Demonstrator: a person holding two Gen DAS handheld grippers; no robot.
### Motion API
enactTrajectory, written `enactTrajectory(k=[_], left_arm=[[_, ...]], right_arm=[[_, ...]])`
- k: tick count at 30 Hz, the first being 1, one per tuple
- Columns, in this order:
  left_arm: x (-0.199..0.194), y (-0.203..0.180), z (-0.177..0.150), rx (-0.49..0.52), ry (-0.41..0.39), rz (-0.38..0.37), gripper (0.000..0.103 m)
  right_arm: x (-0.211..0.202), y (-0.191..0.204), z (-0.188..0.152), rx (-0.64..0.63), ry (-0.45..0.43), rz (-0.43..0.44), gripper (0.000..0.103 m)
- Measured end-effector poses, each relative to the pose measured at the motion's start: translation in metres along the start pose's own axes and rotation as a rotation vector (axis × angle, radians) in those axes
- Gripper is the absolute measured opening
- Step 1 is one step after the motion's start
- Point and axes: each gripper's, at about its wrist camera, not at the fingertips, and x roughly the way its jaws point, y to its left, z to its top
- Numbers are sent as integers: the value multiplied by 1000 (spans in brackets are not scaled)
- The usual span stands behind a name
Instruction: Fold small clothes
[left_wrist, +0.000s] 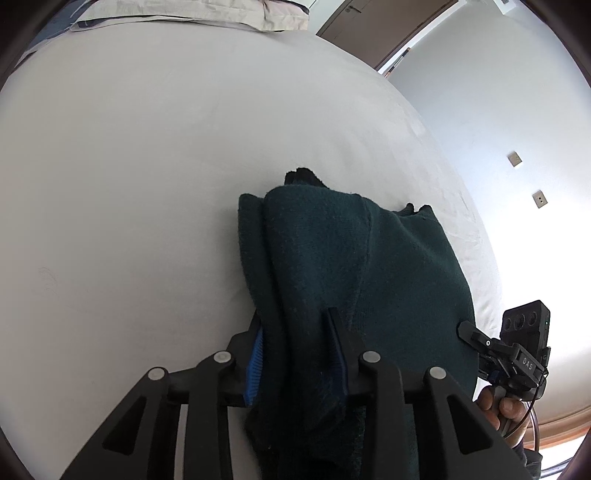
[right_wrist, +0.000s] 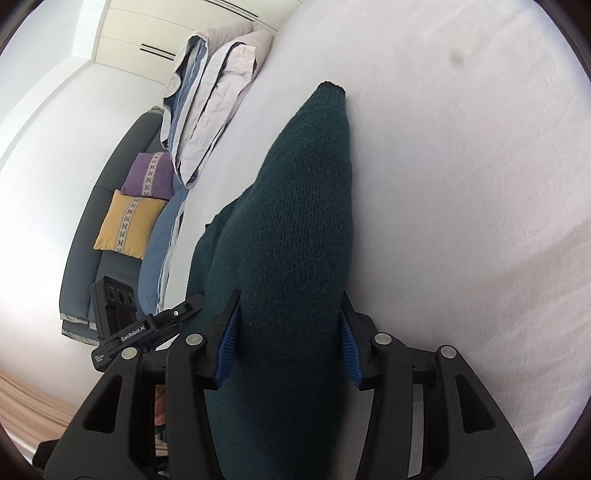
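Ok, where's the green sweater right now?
The green sweater lies on the white bed, its near end between both grippers' fingers, in both wrist views.

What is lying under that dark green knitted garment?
The dark green knitted garment lies on a white bed sheet, which shows all around it. Whatever lies directly beneath the knit is covered; a black scrap pokes out at its far end.

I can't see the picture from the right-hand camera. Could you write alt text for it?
A dark green knitted garment runs up the middle of the view between the right gripper and its blue-padded fingers, stretching over a white bed. To the left are the other gripper, folded bedding, and a sofa with purple and yellow cushions.
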Motion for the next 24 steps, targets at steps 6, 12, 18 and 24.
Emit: enactTrajectory(k=[6,12,18,24], left_arm=[[-30,-13,-15,28,-87,47,46],[-86,-53,-43,136,-288,178,84],[-138,-105,-92,286,-536,306,103],[-185,-135,-113,369,-743,445,103]], right_arm=[[-32,19,-1,-36,-81,-107,52],[-73,72,-9,-188,-183,-235,53],[-104,137,-43,-401,-294,-354,63],[-120,197,-75,-596,-405,-485,83]])
